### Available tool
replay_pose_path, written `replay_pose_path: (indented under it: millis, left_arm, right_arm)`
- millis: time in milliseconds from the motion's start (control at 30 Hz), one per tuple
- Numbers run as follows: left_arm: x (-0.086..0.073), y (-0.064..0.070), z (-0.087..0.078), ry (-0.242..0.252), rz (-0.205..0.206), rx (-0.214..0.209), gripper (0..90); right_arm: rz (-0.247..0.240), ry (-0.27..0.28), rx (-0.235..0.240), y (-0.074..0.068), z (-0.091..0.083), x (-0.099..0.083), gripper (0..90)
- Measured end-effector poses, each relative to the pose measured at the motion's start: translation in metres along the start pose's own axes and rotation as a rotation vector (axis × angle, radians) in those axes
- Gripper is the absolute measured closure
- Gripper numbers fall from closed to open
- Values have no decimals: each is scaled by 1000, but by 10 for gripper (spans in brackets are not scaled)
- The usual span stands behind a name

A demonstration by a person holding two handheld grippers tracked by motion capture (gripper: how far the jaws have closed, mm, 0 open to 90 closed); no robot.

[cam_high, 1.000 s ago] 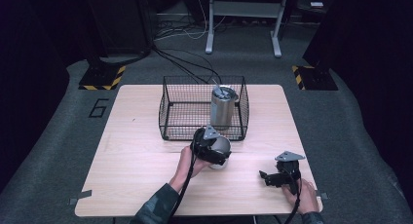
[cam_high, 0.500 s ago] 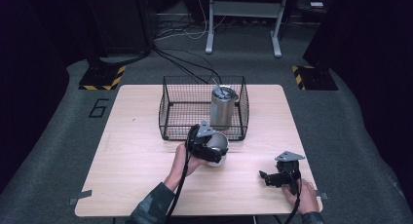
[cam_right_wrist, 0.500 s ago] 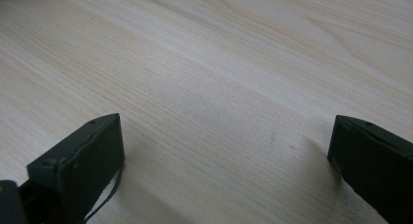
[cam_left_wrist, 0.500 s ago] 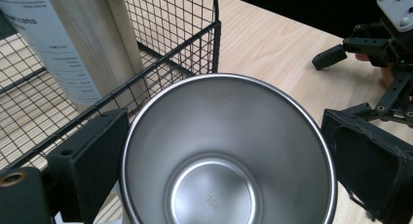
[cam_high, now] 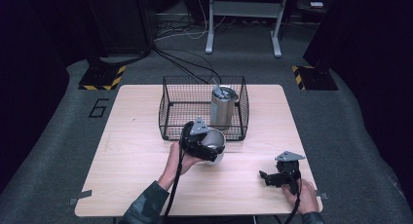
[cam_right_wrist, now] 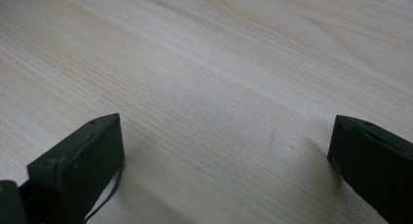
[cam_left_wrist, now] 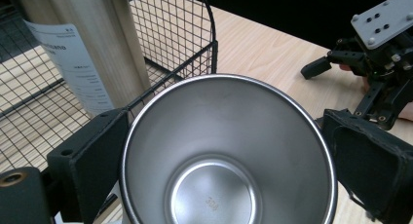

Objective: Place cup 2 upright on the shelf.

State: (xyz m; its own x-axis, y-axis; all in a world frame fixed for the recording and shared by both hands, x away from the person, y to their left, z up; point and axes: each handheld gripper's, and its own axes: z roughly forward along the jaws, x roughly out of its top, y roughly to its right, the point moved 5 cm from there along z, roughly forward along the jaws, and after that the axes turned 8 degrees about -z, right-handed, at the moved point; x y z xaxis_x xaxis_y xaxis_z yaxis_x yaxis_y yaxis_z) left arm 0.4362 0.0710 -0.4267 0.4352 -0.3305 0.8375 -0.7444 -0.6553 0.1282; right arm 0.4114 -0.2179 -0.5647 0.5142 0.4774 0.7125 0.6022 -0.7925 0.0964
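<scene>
The steel cup (cam_left_wrist: 229, 151) sits clamped between the jaws of our left tool (cam_high: 207, 146), just in front of the wire basket (cam_high: 170, 119), which holds a tall steel tumbler (cam_high: 223, 107). To the right, our right tool (cam_high: 272, 177) rests spread wide on the bench (cam_high: 126, 151), gripping nothing.

From above our side of the desk (cam_high: 136, 151), we look forward and down over its whole top. The camera on our left tool (cam_left_wrist: 219, 151) looks along its jaws, very close, straight down into a steel cup (cam_left_wrist: 224, 151); past it we see the wire basket (cam_left_wrist: 185, 44) and our right tool (cam_left_wrist: 375, 63), both shared with the high view. The right tool's camera looks low and close over bare wood.
</scene>
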Motion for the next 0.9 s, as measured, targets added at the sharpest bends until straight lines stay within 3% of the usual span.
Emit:
replay_pose_path:
  millis: [900]
  left_arm:
    - [34, -12, -36, 52, 7, 13, 63]
  right_arm:
    - [2, 0, 0, 0, 0, 0, 0]
